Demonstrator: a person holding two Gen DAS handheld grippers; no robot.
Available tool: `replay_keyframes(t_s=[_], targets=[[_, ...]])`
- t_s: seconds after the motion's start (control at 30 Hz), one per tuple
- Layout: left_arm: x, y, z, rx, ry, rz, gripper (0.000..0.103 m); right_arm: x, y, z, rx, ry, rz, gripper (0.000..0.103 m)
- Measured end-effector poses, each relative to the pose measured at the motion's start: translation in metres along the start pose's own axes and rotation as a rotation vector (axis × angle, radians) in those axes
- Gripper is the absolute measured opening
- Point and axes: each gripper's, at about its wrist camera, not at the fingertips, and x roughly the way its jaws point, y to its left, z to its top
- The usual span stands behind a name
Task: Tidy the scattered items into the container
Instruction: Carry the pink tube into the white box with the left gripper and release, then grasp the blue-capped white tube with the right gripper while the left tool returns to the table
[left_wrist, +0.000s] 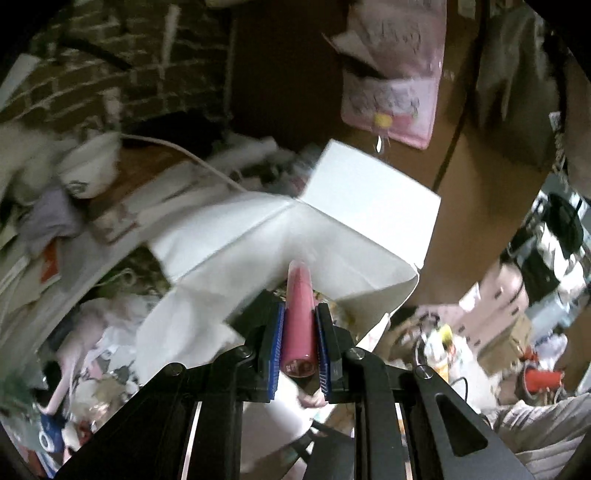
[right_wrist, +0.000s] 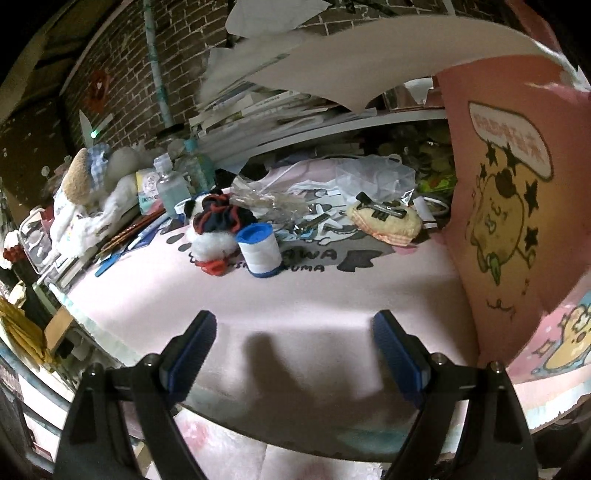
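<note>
In the left wrist view my left gripper (left_wrist: 300, 308) is shut on a pink tube (left_wrist: 299, 317) that sticks out forward past the pads. It hangs over a white paper bag (left_wrist: 295, 229) with creased sides. In the right wrist view my right gripper (right_wrist: 295, 321) stands open and holds nothing above a pink mat (right_wrist: 280, 295). Farther back on the mat lie a white thread spool with blue ends (right_wrist: 258, 251), a small plush with dark cloth (right_wrist: 218, 221) and a yellow checked pouch with a black clip (right_wrist: 384, 219). A pink cartoon-printed box wall (right_wrist: 509, 192) rises at the right.
Water bottles (right_wrist: 171, 188), a stuffed toy (right_wrist: 81, 177), pens (right_wrist: 125, 236) and crumpled plastic bags (right_wrist: 373, 173) crowd the mat's back and left. A shelf of stacked papers (right_wrist: 295, 107) overhangs behind. In the left view, a pink pouch (left_wrist: 391, 92) hangs on brown cardboard (left_wrist: 480, 206).
</note>
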Motion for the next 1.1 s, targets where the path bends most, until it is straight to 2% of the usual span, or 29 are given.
replay_keyframes(t_s=[0.27, 0.57, 0.6, 0.7, 0.73, 0.77, 0.83, 0.9, 0.93, 1.0, 1.1], targets=[[0.052, -0.013, 0.026, 0.05, 0.163, 0.072, 0.011, -0.002, -0.001, -0.001, 0.007, -0.002, 0.018, 0.085], [0.073, -0.008, 0.027, 0.041, 0.224, 0.096, 0.013, -0.005, -0.001, -0.003, -0.001, 0.001, 0.019, 0.085], [0.073, -0.008, 0.028, 0.044, 0.223, 0.101, 0.02, -0.005, -0.001, -0.003, -0.001, 0.001, 0.019, 0.085], [0.067, -0.008, 0.028, 0.039, 0.192, 0.097, 0.057, -0.005, -0.001, -0.003, -0.003, -0.002, 0.014, 0.085], [0.062, -0.008, 0.029, 0.036, 0.17, 0.088, 0.065, -0.006, -0.001, -0.002, -0.004, -0.004, 0.011, 0.085], [0.054, -0.008, 0.029, 0.031, 0.142, 0.075, 0.069, -0.006, -0.002, -0.002, -0.005, -0.006, 0.009, 0.085], [0.036, -0.007, 0.03, 0.024, 0.09, 0.044, 0.081, -0.006, -0.003, 0.0, -0.005, -0.01, 0.009, 0.085], [0.012, -0.006, 0.027, 0.021, 0.027, 0.042, 0.086, -0.007, -0.002, 0.001, -0.006, -0.015, 0.008, 0.085], [0.001, -0.005, 0.025, 0.021, 0.0, 0.059, 0.087, -0.008, 0.0, 0.001, -0.015, -0.018, 0.0, 0.085], [-0.023, 0.0, 0.018, 0.024, -0.053, 0.111, 0.095, -0.009, 0.002, 0.002, -0.025, -0.023, -0.006, 0.085], [-0.057, 0.014, -0.004, -0.006, -0.117, 0.216, 0.101, -0.009, 0.007, 0.002, -0.036, -0.022, -0.014, 0.085]])
